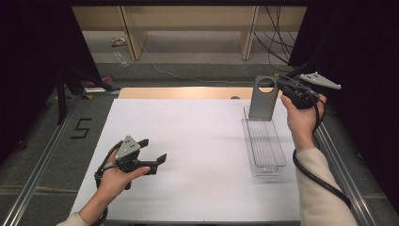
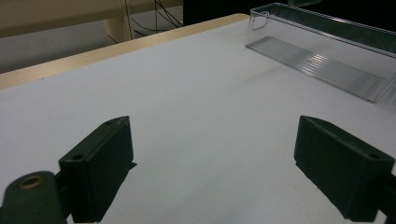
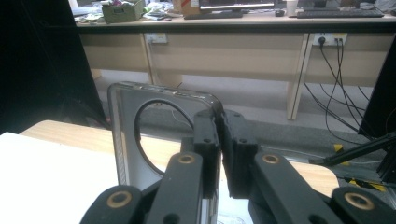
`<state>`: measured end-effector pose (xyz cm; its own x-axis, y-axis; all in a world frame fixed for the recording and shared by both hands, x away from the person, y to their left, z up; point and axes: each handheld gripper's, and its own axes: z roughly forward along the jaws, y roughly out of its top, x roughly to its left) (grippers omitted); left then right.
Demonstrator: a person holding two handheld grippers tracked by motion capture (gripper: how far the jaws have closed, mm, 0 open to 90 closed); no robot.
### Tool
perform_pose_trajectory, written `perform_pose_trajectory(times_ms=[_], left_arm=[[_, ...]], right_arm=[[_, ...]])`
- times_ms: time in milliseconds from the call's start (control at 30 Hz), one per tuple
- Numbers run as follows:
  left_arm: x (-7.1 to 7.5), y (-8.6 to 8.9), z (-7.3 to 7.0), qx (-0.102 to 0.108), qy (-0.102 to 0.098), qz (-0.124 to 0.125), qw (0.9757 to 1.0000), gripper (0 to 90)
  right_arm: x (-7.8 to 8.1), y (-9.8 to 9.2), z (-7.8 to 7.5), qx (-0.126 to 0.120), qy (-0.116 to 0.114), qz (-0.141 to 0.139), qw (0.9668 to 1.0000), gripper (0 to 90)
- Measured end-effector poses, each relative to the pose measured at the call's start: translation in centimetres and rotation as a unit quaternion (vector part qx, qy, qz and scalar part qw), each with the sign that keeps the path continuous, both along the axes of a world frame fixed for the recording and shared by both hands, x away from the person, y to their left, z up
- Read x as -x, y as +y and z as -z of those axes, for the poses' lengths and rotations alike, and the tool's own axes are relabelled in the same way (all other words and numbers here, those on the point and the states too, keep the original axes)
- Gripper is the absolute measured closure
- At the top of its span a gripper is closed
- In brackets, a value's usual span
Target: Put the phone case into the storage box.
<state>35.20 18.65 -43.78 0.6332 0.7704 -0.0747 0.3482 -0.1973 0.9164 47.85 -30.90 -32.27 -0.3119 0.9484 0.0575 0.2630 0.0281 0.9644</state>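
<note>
Right gripper (image 1: 281, 84): jaws closed tight on the upper right edge of a grey plate with a round hole (image 1: 263, 98); seen from the right gripper view, the two black pads (image 3: 208, 140) pinch the plate's rim just right of the hole, with the plate's rounded corner peeking above them.

Grey plate: stands upright at the far end of the clear plastic tray (image 1: 277, 162), its lower edge at the tray's far wall; whether it rests on the tray floor I cannot tell. The round hole sits near the top, and the wooden table edge shows through it.

Right hand (image 1: 301, 117): wrapped around the gripper's handle, above the right side of the tray.

Left gripper (image 1: 153, 151): jaws spread wide with nothing between them; in the left gripper view the two pads (image 2: 100, 163) hang over bare white surface.

Left hand (image 1: 117, 176): near the table's near-left corner, well apart from tray and plate.

Clear plastic tray: long and narrow, ribbed floor, lying on the right part of the white tabletop (image 1: 197, 155), running from near to far.

Writing: a black "5" (image 1: 81, 128) marked on the grey floor left of the table. No brand or label readable on plate, tray or grippers.
</note>
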Motion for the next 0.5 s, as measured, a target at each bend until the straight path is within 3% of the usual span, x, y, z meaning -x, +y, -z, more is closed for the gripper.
perform_pose_trajectory(times_ms=[500], left_arm=[[-0.01, -0.05, -0.01, -0.001, 0.000, 0.000, 1.0000, 11.3]], right_arm=[[-0.47, -0.08, 0.27, -0.003, 0.006, 0.005, 1.0000, 85.5]])
